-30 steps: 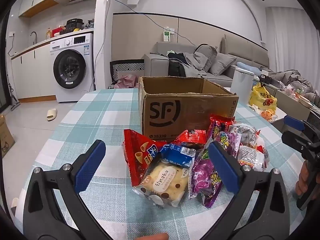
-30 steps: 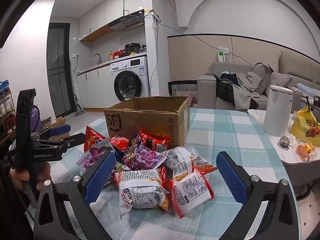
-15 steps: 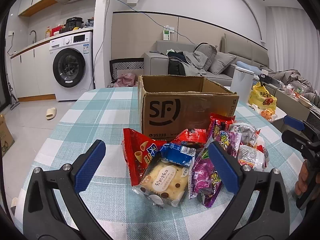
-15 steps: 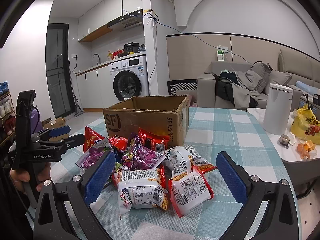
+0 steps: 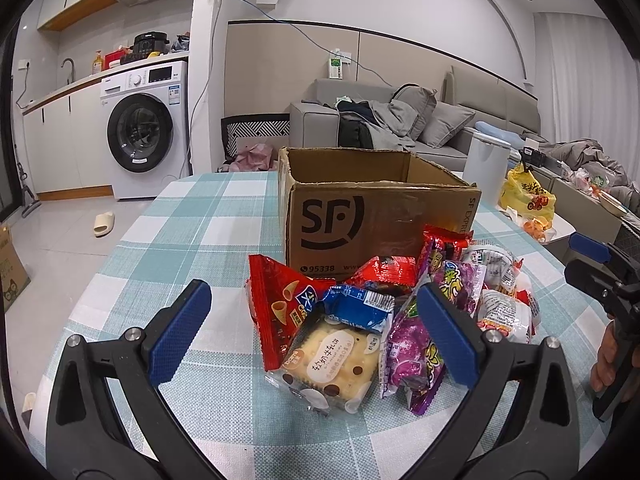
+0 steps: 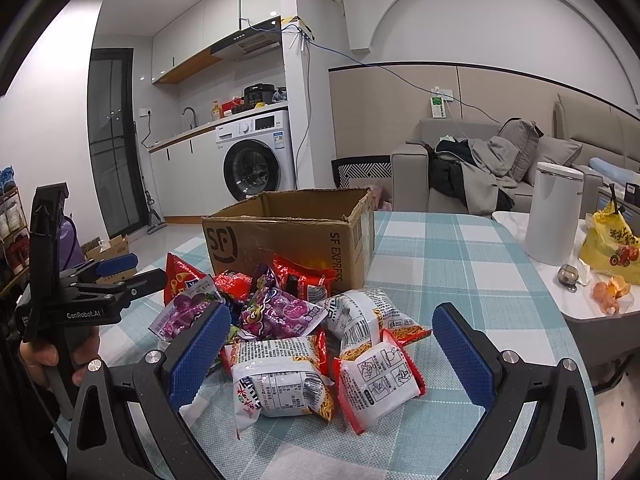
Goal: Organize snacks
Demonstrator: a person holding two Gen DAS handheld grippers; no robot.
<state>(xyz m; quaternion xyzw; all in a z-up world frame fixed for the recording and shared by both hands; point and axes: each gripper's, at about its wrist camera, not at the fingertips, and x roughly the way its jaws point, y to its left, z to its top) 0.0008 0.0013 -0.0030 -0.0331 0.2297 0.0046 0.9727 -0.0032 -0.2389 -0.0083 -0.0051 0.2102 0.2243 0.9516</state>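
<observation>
An open brown SF cardboard box (image 5: 372, 216) (image 6: 288, 236) stands on the checked tablecloth. A pile of snack packets lies in front of it: a red cone-snack bag (image 5: 276, 312), a yellow cake packet (image 5: 332, 364), purple candy bags (image 5: 412, 356) (image 6: 280, 314) and white-and-red noodle packets (image 6: 280, 380) (image 6: 378, 380). My left gripper (image 5: 314, 338) hovers open just before the cake packet. My right gripper (image 6: 330, 354) is open too, framing the noodle packets. Neither holds anything.
A white cylindrical bin (image 6: 554, 216), a yellow bag (image 6: 612, 244) and oranges (image 6: 610, 290) sit on a side table at the right. A washing machine (image 5: 144, 140) and a sofa (image 5: 400, 120) stand beyond the table (image 5: 192, 216).
The left wrist view has crept slightly closer to the pile and box. Both grippers stay open and the snacks have not moved.
</observation>
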